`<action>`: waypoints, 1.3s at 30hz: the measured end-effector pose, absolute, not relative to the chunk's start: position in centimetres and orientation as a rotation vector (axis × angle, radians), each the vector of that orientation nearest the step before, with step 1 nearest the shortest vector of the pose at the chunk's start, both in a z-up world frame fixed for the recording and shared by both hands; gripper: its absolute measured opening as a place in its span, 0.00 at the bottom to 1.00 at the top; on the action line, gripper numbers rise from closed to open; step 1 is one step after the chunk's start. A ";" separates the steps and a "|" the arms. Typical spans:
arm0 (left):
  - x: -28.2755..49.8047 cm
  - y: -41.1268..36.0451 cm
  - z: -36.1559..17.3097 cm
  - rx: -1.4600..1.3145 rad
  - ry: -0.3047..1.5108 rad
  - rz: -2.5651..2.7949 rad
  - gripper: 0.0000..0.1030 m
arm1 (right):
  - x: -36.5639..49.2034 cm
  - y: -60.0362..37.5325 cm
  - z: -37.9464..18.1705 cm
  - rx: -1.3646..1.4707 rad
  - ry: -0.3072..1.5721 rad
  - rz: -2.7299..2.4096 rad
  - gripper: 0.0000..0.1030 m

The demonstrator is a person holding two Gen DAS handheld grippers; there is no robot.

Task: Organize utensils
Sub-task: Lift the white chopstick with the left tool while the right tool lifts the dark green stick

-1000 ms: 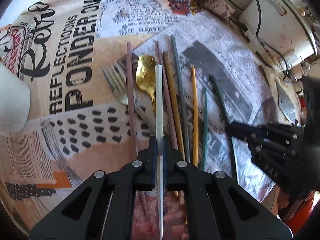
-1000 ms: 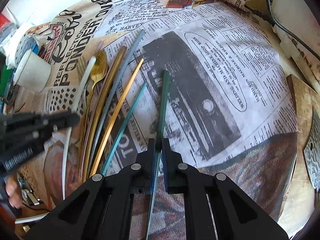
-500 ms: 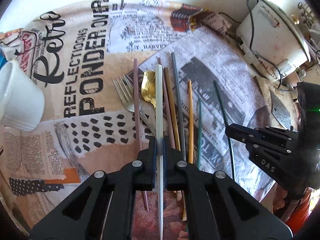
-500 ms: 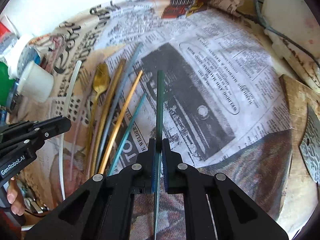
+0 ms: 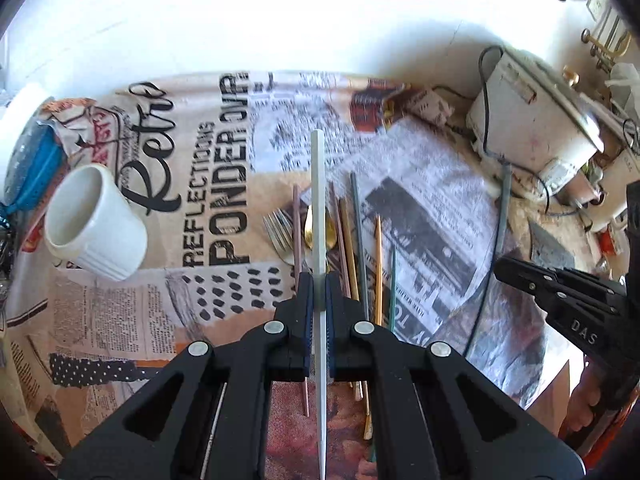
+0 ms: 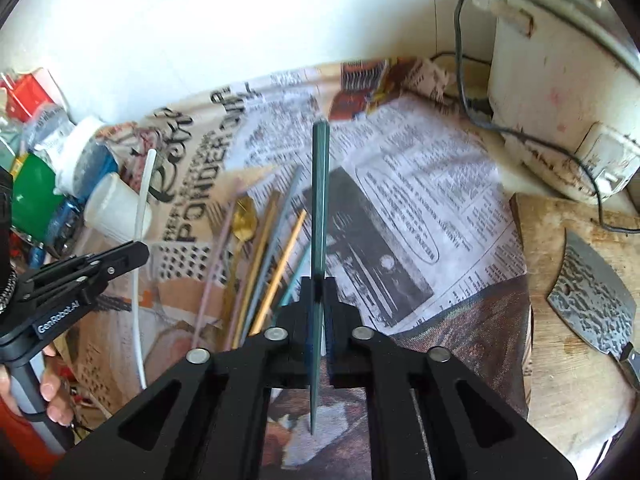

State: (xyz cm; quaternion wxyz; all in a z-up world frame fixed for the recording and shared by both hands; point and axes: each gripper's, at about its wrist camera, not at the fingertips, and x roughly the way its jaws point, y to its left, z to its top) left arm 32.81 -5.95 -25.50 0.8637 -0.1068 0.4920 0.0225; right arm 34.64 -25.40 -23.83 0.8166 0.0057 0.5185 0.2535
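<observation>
Utensils here are mostly long thin chopsticks lying side by side on the newspaper-print cloth (image 5: 120,320) that covers the surface, with a silver fork (image 5: 278,232) and a gold spoon (image 5: 310,228) among them. The left gripper (image 5: 319,292) has its fingers pinching a white chopstick (image 5: 318,184) near its middle, lifted clear of the row; the right gripper (image 6: 319,296) pinches a dark green chopstick (image 6: 320,200) the same way, also off the cloth.

Judging by the task, both sticks look bound for the white ribbed ceramic cup (image 5: 94,222) standing at the left. To do this well, tip each stick close to upright, bring one in at a time so the two grippers do not crowd each other, and let go only once the lower end is inside the rim.

A white appliance with a black cord (image 6: 552,92) sits at the far right, and a patterned cleaver blade (image 6: 592,300) lies on a wooden board, well apart from the row. Jars and bottles crowd just behind the cup.
</observation>
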 end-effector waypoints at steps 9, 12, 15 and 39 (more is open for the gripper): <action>31.8 -5.6 -22.5 -0.230 0.940 0.069 0.04 | 34.5 -24.6 -22.6 -0.014 1.069 0.569 0.03; 31.2 -5.4 -21.9 -0.231 0.922 0.083 0.04 | 35.3 -24.9 -24.9 -0.047 1.133 0.516 0.18; 30.5 -5.1 -21.6 -0.237 0.912 0.097 0.04 | 36.2 -26.2 -27.5 -0.014 1.211 0.463 0.27; 28.8 -2.9 -23.8 -0.313 0.935 0.144 0.04 | 40.5 -23.9 -32.7 -0.196 1.249 0.333 0.07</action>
